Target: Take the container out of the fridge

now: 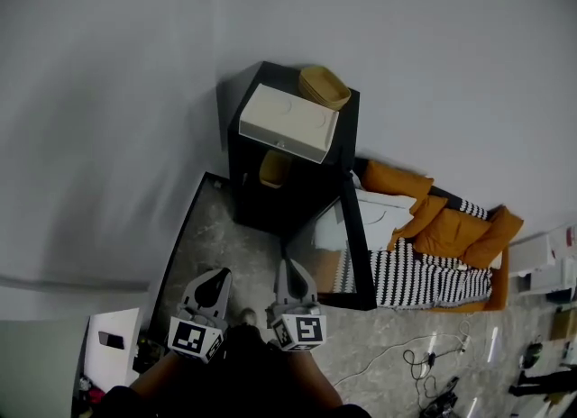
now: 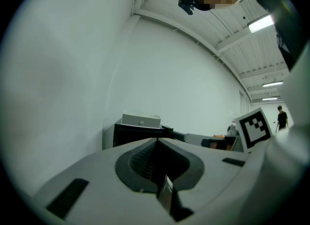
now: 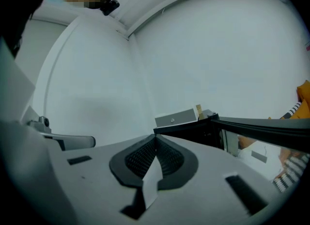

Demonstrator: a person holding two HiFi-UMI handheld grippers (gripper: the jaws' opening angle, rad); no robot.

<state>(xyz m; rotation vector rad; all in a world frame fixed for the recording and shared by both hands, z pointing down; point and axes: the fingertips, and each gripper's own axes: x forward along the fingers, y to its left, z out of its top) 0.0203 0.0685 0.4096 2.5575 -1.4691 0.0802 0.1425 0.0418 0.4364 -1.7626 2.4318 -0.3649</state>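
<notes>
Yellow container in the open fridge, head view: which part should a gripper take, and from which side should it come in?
Probably its near wall and rim, reached level through the open front of the fridge, from the person's side. The yellow container sits inside, under the fridge top, which blocks any approach from above, and the open door stands at the right.

An orange garment (image 1: 448, 224) lies on striped fabric (image 1: 419, 279), cables (image 1: 424, 353) on the floor (image 1: 361, 340) nearby.
</notes>
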